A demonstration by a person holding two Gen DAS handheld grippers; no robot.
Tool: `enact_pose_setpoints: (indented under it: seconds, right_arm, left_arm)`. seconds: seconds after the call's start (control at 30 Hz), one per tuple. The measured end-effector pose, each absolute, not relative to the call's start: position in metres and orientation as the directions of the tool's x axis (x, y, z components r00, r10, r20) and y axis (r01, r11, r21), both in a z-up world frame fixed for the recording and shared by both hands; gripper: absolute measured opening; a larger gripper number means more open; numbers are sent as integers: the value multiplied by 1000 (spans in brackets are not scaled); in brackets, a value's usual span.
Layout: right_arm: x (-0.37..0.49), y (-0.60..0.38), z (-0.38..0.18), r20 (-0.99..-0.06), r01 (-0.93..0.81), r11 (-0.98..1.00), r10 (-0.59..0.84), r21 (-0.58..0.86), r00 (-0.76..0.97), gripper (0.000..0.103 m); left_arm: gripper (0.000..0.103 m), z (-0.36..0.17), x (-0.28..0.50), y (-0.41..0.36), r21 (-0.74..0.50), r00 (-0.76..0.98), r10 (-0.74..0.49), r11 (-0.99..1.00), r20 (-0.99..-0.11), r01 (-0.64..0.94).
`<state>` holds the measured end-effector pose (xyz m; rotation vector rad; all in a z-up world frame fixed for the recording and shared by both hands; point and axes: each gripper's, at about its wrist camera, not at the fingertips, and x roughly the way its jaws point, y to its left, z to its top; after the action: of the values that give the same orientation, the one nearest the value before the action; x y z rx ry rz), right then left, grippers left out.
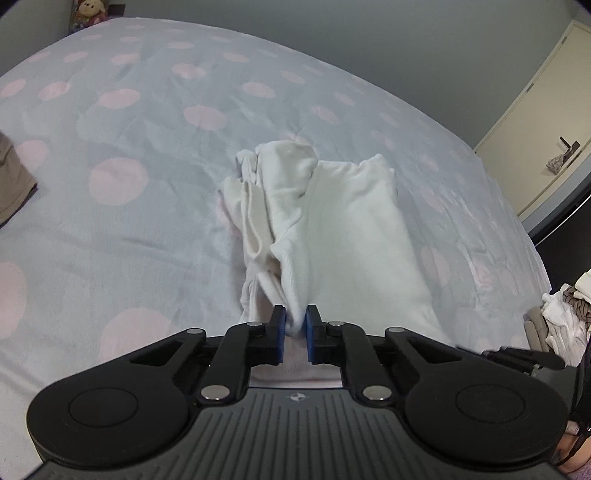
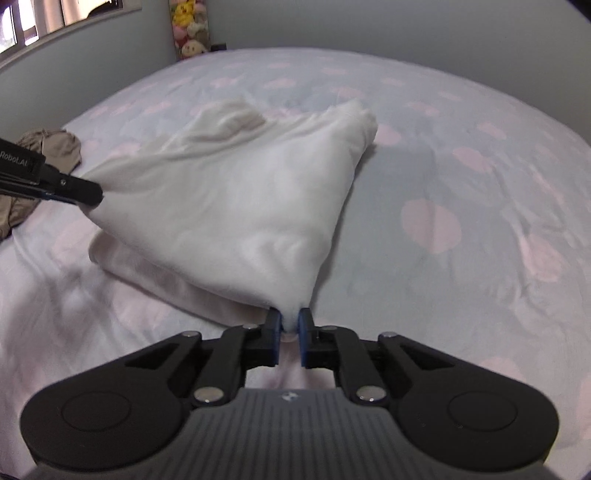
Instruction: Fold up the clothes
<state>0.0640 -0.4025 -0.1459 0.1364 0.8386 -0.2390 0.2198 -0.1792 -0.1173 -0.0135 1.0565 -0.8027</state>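
A white garment (image 1: 347,225) lies bunched on the bed, its near edge lifted off the sheet. My left gripper (image 1: 295,325) is shut on one corner of that edge, with cloth pinched between the blue pads. In the right wrist view the same white garment (image 2: 236,206) stretches into a taut triangle. My right gripper (image 2: 290,325) is shut on its near corner. The left gripper (image 2: 85,192) enters that view from the left and grips the opposite corner. A lower layer of the cloth rests on the sheet beneath.
The bed sheet (image 1: 122,229) is pale blue with pink dots. A beige garment (image 2: 48,147) lies at the bed's left side. A heap of clothes (image 1: 565,314) sits past the bed's right edge. Plush toys (image 2: 190,29) hang on the far wall, and a cabinet (image 1: 546,118) stands at right.
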Motion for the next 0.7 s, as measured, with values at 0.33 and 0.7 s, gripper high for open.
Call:
enact_pose_setpoints:
  seconds: [0.33, 0.7]
  right_arm:
    - [69, -413, -175, -793, 277, 959, -123, 60, 596, 10]
    - [47, -443, -147, -726, 336, 886, 1, 319, 688, 36]
  left_arm:
    - [17, -171, 215, -176, -338, 268, -514, 796, -815, 501]
    - [61, -158, 206, -158, -402, 351, -571, 799, -742, 448]
